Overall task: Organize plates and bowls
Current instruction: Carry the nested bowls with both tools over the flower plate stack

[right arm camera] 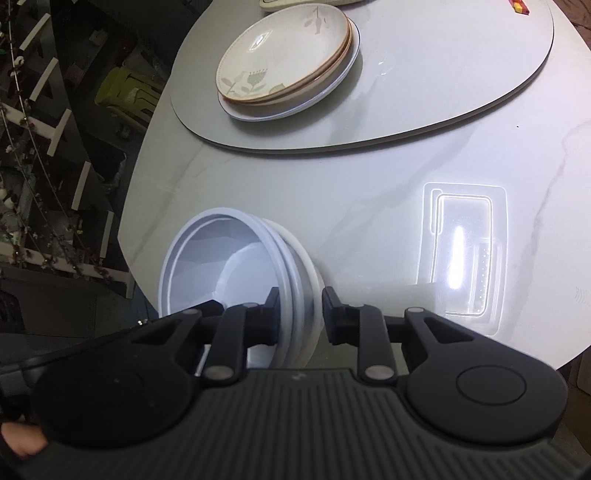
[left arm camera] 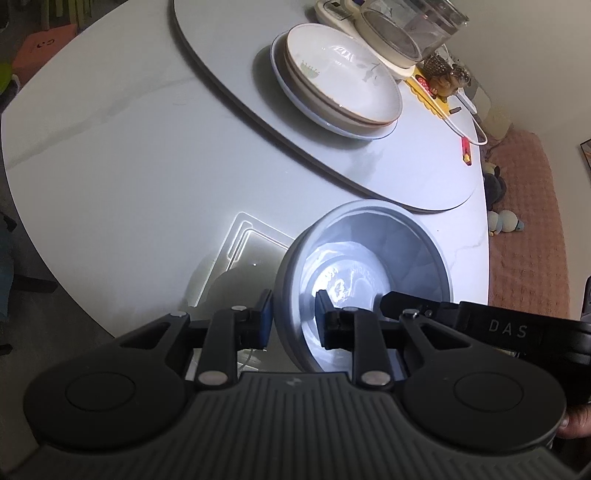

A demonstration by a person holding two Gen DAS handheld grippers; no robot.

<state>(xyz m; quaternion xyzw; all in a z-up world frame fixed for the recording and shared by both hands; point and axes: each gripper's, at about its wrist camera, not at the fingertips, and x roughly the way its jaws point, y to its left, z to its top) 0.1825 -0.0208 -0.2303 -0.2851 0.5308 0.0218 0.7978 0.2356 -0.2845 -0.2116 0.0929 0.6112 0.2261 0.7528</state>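
A stack of white bowls (left arm camera: 369, 266) sits near the table's front edge; it also shows in the right wrist view (right arm camera: 236, 266). My left gripper (left arm camera: 293, 314) straddles the left wall of the stack, one finger outside and one inside, jaws pressed on the rim. My right gripper (right arm camera: 301, 310) straddles the opposite wall the same way, jaws close on the rims. A stack of floral plates (left arm camera: 340, 77) on a wider white plate rests on the turntable (left arm camera: 332, 158), far from both grippers; it also shows in the right wrist view (right arm camera: 284, 55).
A clear plastic lid (right arm camera: 465, 251) lies flat on the marble table (left arm camera: 110, 166) beside the bowls. A glass jar (left arm camera: 410, 26), a scale, a figurine and a red pen (left arm camera: 466, 149) crowd the turntable's far side. A pink rug lies beyond the table edge.
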